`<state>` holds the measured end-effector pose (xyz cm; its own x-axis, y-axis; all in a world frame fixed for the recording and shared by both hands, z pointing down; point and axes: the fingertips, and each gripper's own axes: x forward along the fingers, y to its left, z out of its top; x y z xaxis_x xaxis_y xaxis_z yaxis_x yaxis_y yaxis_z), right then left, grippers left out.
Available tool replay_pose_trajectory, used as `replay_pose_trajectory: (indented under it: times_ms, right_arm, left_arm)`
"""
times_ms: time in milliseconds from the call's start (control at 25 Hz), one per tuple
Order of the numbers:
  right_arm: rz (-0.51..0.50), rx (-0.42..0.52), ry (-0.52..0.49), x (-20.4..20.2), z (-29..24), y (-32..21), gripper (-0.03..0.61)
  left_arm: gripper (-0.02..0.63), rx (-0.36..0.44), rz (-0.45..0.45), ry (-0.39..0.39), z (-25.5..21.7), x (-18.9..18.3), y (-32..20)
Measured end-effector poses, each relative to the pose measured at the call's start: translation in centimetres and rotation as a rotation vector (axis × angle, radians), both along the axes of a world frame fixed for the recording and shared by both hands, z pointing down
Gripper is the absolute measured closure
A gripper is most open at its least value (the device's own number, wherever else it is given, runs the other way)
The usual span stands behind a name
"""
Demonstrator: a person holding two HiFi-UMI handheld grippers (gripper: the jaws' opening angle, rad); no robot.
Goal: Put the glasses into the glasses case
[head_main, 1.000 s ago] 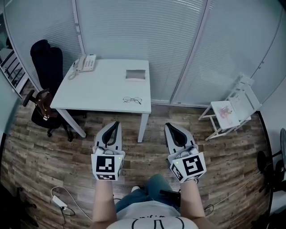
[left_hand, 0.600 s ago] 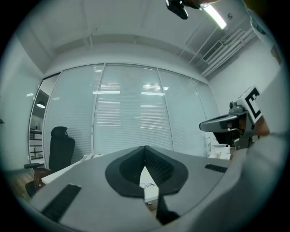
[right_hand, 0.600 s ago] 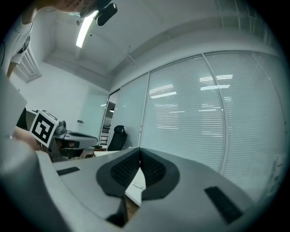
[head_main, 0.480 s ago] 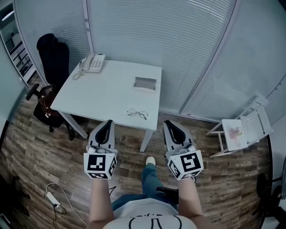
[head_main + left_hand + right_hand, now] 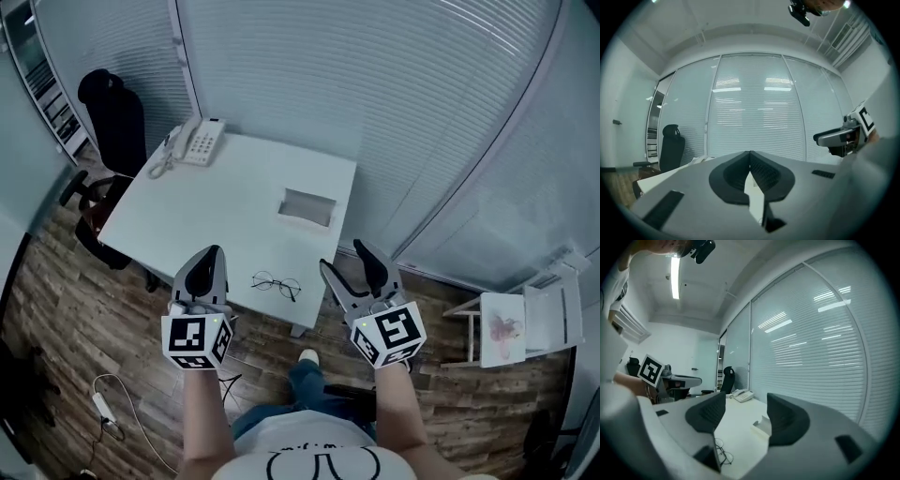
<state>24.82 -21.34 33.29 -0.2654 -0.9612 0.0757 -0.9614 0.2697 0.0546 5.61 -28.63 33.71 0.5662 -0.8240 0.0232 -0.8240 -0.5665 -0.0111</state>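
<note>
Near the front edge of the surface (image 5: 187, 211) lie the glasses (image 5: 276, 283), with the glasses case (image 5: 307, 207) behind them. Your right gripper (image 5: 349, 265) jaws are opening, empty; your left gripper (image 5: 208, 265) jaws sit together. Come in low and pinch the bridge gently.

The glasses (image 5: 276, 283) are thin, dark wire frames with 2 round lenses. They lie flat on the white table (image 5: 187, 216), temples folded out, just inside its near edge and toward the near right corner. The glasses case (image 5: 307, 207) is a pale, shallow rectangular box with a greyer inside, apparently open on top. It sits flat by the table's right edge, well apart from the glasses and farther back.
</note>
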Motion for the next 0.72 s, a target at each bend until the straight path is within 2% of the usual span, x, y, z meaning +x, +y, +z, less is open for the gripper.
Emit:
replay_pose_trajectory:
  times_ms: [240,360,560,720]
  right_arm:
    - [-0.139,-0.059,0.021,0.6,2.0,-5.4,0.290]
    - [-0.213,-0.089,0.029,0.2,3.8,-7.2,0.225]
    - [-0.326,-0.171,0.069,-2.1,6.7,-8.8,0.212]
    - [-0.429,-0.289,0.076,-5.1,10.9,-8.9,0.215]
  left_arm:
    - [0.597,-0.041,-0.105,-0.029,1.6,0.8,-3.4]
    - [0.597,-0.062,-0.143,-0.042,2.7,0.8,-4.8]
    - [0.597,-0.082,-0.194,-0.037,3.5,-0.5,-6.4]
    - [0.597,-0.145,-0.228,-0.032,5.8,-2.5,-6.7]
